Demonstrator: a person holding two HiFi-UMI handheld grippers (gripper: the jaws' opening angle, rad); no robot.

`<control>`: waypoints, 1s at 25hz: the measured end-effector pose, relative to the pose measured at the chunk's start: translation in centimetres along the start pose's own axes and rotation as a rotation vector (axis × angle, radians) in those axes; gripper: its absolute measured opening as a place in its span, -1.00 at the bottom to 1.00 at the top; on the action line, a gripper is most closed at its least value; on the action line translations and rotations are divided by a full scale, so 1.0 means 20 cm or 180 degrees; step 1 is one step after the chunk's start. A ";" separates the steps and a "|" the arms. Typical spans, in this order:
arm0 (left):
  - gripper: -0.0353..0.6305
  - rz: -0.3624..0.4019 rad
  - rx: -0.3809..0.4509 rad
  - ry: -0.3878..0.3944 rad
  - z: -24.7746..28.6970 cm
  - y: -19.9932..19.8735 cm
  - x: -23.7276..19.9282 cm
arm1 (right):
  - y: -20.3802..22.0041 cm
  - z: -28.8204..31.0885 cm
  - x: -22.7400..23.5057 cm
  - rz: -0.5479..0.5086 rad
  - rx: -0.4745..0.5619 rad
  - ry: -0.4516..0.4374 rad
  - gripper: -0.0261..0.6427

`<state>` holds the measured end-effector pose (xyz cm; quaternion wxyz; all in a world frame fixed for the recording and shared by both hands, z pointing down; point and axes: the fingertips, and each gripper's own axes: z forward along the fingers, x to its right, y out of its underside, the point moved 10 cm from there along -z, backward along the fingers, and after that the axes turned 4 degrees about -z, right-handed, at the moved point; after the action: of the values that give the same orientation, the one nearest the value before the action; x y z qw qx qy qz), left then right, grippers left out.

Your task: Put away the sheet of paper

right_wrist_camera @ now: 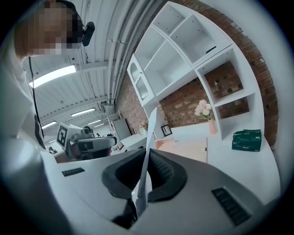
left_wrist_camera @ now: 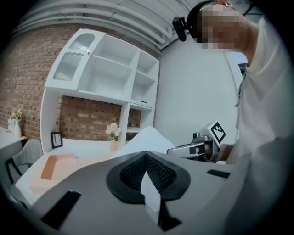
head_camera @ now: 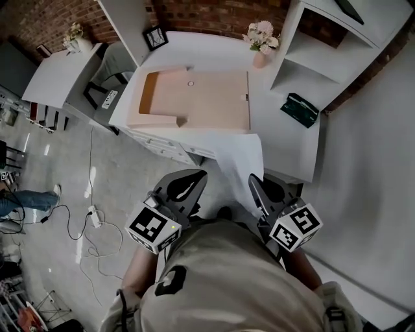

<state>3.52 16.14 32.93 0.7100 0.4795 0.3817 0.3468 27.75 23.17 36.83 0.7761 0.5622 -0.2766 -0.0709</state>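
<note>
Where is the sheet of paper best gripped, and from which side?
The near edge, towards both corners, coming from the person's side: the sheet of paper is thin and floppy, so two spread pinches should keep it flat. Left tongs and right tongs pinch it so.

Thin, matt sheet of paper point(head_camera: 238, 159), smooth cardboard box file point(head_camera: 207, 97), rough brick wall point(head_camera: 220, 16).

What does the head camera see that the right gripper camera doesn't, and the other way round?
Only the head view shows the grey floor and the white power strip lying on it. Only the right gripper view shows the ceiling lights. Both show the sheet of paper pinched in the right gripper, the tan open box, the pink flowers and the green pouch.
</note>
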 end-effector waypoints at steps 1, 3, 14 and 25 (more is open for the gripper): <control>-0.85 0.0056 -0.0025 0.0027 0.01 -0.01 0.01 | -0.01 0.00 0.02 0.0020 0.0006 0.0009 -0.84; -0.85 0.0102 -0.0049 0.0092 0.02 -0.02 0.02 | -0.01 0.00 0.05 0.0045 0.0017 -0.0002 -0.84; -0.85 0.0058 -0.0126 0.0169 0.06 0.00 -0.22 | -0.04 0.17 0.07 0.0017 -0.0040 0.0073 -0.84; -0.85 0.0054 -0.0069 0.0337 0.08 -0.07 -0.55 | -0.13 0.42 -0.03 -0.0039 -0.0096 0.0325 -0.84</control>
<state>0.03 5.56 34.32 0.6909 0.4560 0.4109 0.3819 23.47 15.52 36.01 0.7972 0.5551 -0.2320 -0.0511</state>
